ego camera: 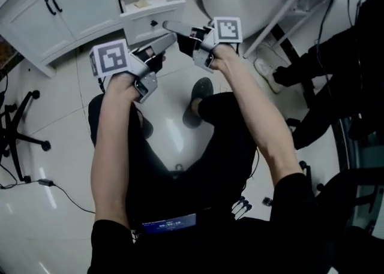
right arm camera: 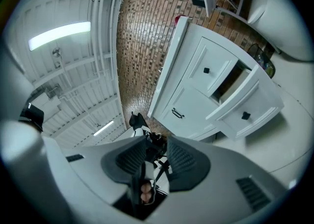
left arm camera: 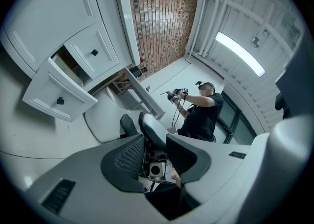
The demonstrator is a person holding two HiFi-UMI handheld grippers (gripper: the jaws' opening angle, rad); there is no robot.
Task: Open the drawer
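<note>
White panelled wooden drawer (ego camera: 157,18) with a small black knob (ego camera: 154,24), standing part-way out of the low white cabinet (ego camera: 72,9) — its inside shows, so I judge the opening largely done. My right gripper (ego camera: 171,27) lies just beside the knob, jaws partly apart and gripping nothing. My left gripper (ego camera: 168,41) sits close by it, nearer to me, jaws likewise apart and empty. Hazards from here: a stray nudge from the right jaw tip could push the front back in. A further pull on so small a knob could slip off it or, taken too far, draw the drawer off its runners — whether a stop exists I cannot tell. The two grippers, so near each other, might also knock together above the glossy white tiled floor (ego camera: 174,81).
</note>
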